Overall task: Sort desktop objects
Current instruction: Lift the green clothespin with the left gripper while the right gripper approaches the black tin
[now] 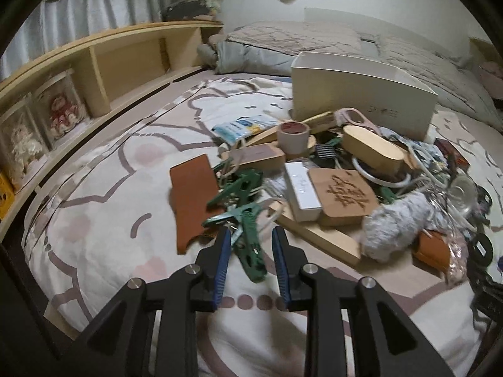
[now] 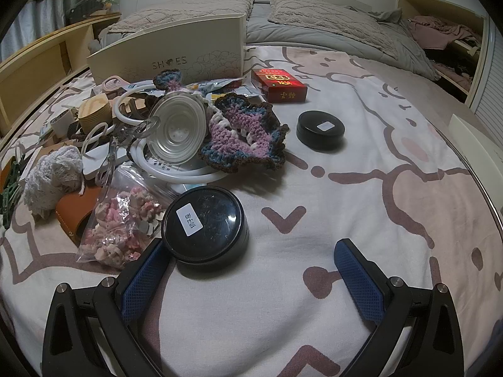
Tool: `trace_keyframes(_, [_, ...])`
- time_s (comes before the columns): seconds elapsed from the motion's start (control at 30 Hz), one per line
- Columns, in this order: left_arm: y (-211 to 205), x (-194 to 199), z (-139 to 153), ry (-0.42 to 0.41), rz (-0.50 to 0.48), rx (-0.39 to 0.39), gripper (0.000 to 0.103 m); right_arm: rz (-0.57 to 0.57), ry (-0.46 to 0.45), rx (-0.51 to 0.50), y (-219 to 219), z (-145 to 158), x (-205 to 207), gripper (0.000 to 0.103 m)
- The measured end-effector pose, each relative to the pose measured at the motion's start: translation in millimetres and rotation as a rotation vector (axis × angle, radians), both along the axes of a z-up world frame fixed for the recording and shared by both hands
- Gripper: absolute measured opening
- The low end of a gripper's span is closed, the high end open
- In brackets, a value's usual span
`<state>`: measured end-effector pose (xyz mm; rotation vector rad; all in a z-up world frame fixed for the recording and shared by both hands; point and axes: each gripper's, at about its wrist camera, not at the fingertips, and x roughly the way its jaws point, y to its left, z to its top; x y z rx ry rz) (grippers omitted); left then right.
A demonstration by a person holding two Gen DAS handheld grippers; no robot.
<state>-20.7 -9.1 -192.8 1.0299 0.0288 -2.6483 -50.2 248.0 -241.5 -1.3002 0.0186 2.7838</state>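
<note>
Bedspread, clutter before shoe box [image 1: 361, 94] | left gripper [image 1: 250, 235] narrowly parted, green clips [image 1: 242, 216] between pads, grip unclear | right gripper [image 2: 248, 251] wide, empty | advice: close squarely on one clip, lift clear.

R gripper [image 2: 251, 251] hovers low over the bedspread [image 2: 361, 188], jaws spread wide, nothing btwn them. Its left blue pad [image 2: 141, 279] sits just beside a black round tin [image 2: 204, 223] w/ white label; touching or not, can't tell. Clear bag of pink bits [image 2: 119, 223] lies left of that tin, brown leather piece [image 2: 75, 210] beside it. Behind: clear plastic lid [image 2: 176, 128] tilted on a white ring, crochet piece [image 2: 242, 132] to its right. Second black tin [image 2: 320, 130] farther back, apart. Red box [image 2: 278, 84] near the white shoe box [image 2: 169, 59].
</note>
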Motion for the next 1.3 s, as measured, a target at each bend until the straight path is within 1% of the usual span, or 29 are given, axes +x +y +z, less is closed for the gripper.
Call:
trace_keyframes(0.1, [4,3,1,-0.01,-0.02,0.022,0.027,0.0,0.002,-0.001,0,0,0,0.103])
trace_keyframes(0.23, [13,3,-5,-0.042,-0.051,0.019,0.027,-0.001,0.001,0.0,0,0,1,0.103])
trace_keyframes(0.37, [9,-1,-16,-0.093,-0.016,0.015,0.027,-0.002,0.001,0.001,0,0,1,0.103])
trace_keyframes(0.5, [-2,-5,-22,-0.105,0.047,0.015,0.027,-0.002,0.0,0.0,0,0,1,0.103])
trace_keyframes(0.7, [-6,-12,-26,-0.111,0.044,0.029,0.026,0.009,-0.004,-0.014,0,1,1,0.103])
trace_keyframes(0.73, [-6,-13,-27,-0.112,0.041,0.033,0.024,0.018,-0.003,-0.015,-1,1,2,0.103])
trace_keyframes(0.77, [-6,-13,-26,-0.112,0.033,0.04,0.016,0.027,-0.002,-0.016,-2,2,3,0.103])
trace_keyframes(0.8, [-4,-13,-26,-0.113,0.023,0.039,0.014,0.036,0.0,-0.016,-3,3,3,0.103])
trace_keyframes(0.87, [1,-12,-26,-0.114,-0.002,0.039,0.011,0.049,0.003,-0.02,-4,3,3,0.103])
trace_keyframes(0.97, [10,-10,-23,-0.11,-0.048,0.045,0.01,0.056,0.009,-0.03,-4,5,3,0.1])
trace_keyframes(1.03, [16,-9,-22,-0.106,-0.08,0.048,0.01,0.063,0.02,-0.036,-4,8,2,0.095])
trace_keyframes(1.1, [23,-7,-20,-0.103,-0.112,0.049,0.01,0.072,0.03,-0.032,-5,11,1,0.093])
trace_keyframes(1.23, [29,-5,-17,-0.095,-0.146,0.052,0.01,0.08,0.029,-0.019,-8,12,-2,0.089])
trace_keyframes(1.27, [29,-5,-16,-0.097,-0.148,0.056,0.01,0.083,0.027,-0.017,-9,12,-3,0.087])
trace_keyframes(1.3, [28,-5,-16,-0.1,-0.149,0.06,0.01,0.086,0.028,-0.015,-10,12,-3,0.083])
